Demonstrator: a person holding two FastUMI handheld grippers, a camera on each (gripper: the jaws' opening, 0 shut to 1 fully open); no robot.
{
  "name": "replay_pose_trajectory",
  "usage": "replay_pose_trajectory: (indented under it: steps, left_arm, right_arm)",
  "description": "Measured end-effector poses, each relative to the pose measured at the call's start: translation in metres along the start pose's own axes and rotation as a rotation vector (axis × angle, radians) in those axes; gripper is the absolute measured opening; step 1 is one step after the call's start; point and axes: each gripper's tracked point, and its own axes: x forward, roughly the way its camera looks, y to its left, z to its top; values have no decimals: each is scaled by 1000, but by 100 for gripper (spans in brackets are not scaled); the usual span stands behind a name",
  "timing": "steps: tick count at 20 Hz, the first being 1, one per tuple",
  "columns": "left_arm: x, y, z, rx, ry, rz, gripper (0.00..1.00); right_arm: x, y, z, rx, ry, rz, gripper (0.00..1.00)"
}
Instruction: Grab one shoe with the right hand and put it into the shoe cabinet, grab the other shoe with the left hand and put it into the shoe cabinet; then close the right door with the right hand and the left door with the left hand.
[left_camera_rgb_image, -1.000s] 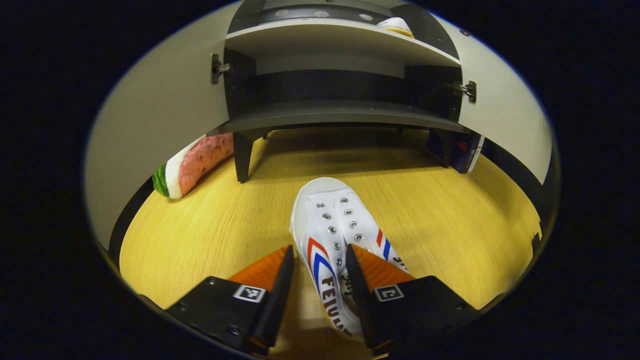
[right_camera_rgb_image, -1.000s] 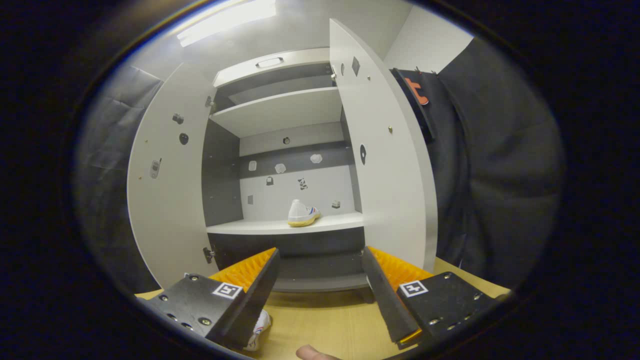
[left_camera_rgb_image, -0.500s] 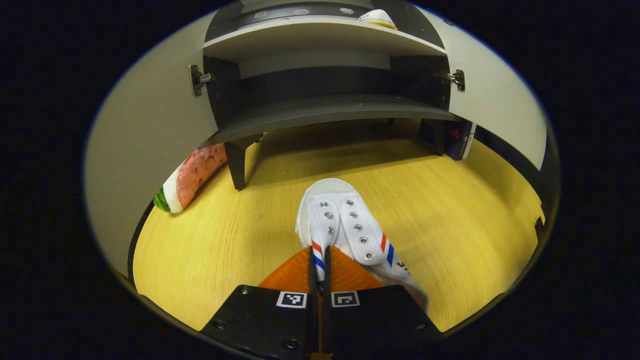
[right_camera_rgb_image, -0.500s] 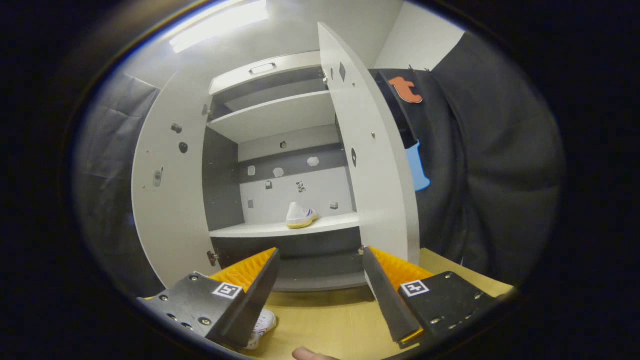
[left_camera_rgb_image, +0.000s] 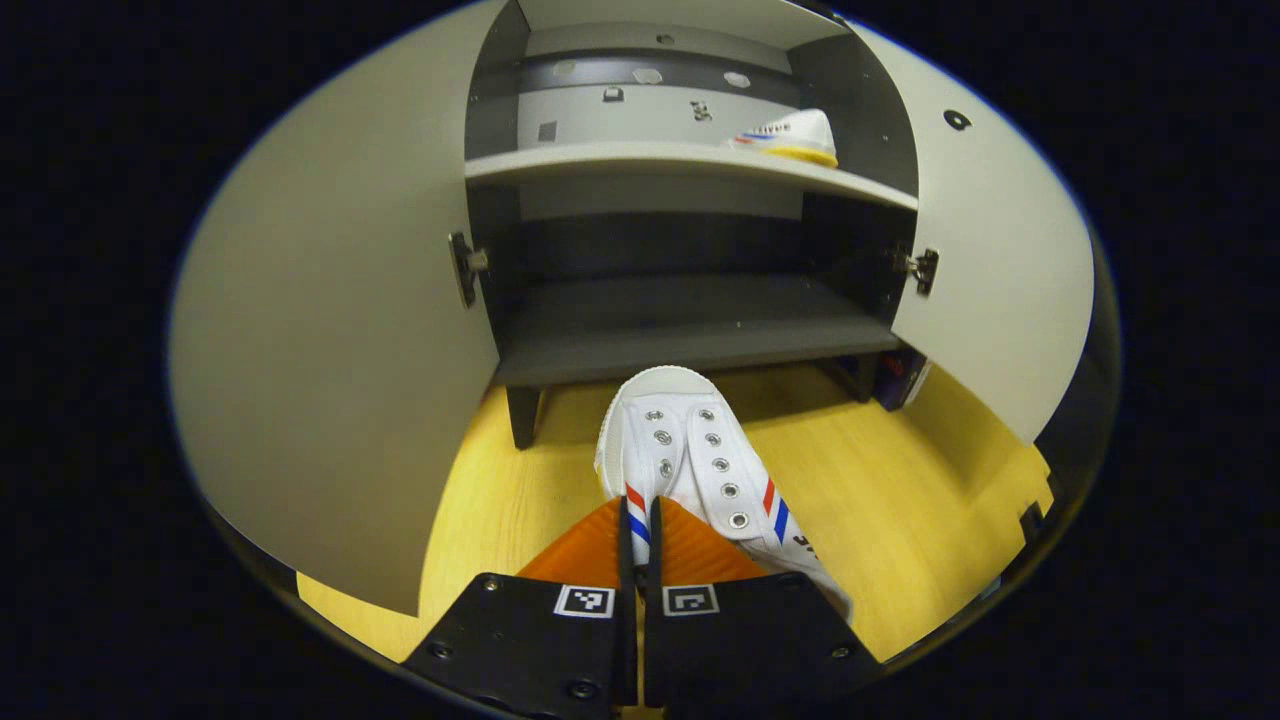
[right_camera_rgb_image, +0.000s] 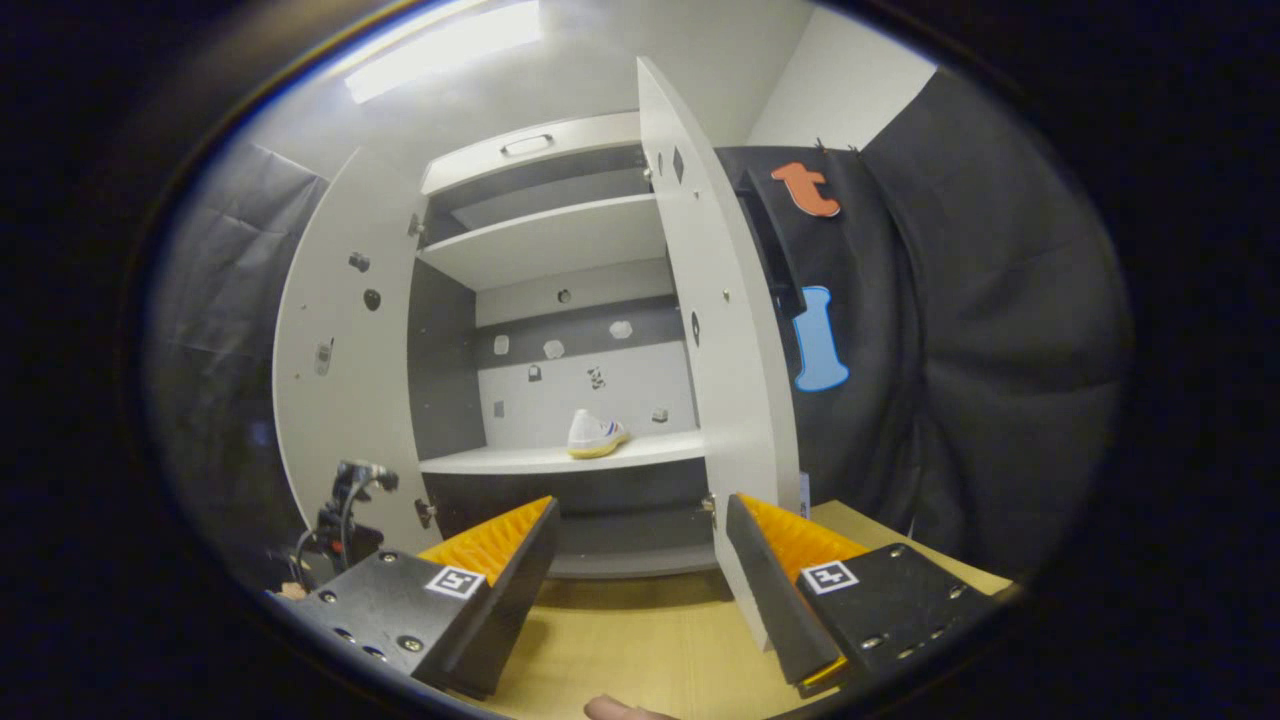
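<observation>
In the left gripper view, my left gripper (left_camera_rgb_image: 637, 520) is shut on the side edge of a white shoe (left_camera_rgb_image: 690, 455) with red and blue stripes. The shoe's toe points at the shoe cabinet's dark lower shelf (left_camera_rgb_image: 690, 335). A matching white shoe (left_camera_rgb_image: 792, 135) rests on the pale shelf above, toward its right end. In the right gripper view, my right gripper (right_camera_rgb_image: 640, 510) stands open and holds nothing, facing the cabinet from farther back. That shelved shoe (right_camera_rgb_image: 595, 436) appears small beyond it.
Both cabinet doors stand wide open: the left door (left_camera_rgb_image: 330, 330) and the right door (left_camera_rgb_image: 990, 260). The right door (right_camera_rgb_image: 725, 330) sits edge-on just above my right fingers. A dark box (left_camera_rgb_image: 900, 372) stands under the cabinet's right corner. Wooden floor (left_camera_rgb_image: 900, 500) lies in front.
My left gripper closed on the shoe, then rose and moved toward the cabinet with it. The right gripper drifted slightly; the floor shoe has left its view.
</observation>
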Motion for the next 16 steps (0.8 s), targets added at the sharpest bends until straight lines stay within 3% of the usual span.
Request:
replay_pose_trajectory:
  steps: [5, 10, 16]
  left_arm:
    - [-18, 10, 100, -57, -165, 19, 3]
    - [-28, 12, 206, -51, -328, 49, 3]
    - [-3, -7, 308, -106, -375, -29, 3]
  right_arm:
    - [-13, -15, 12, 24, -26, -21, 97]
    - [-32, -11, 31, 70, -75, 51, 99]
    - [-35, -13, 39, 57, -85, 81, 97]
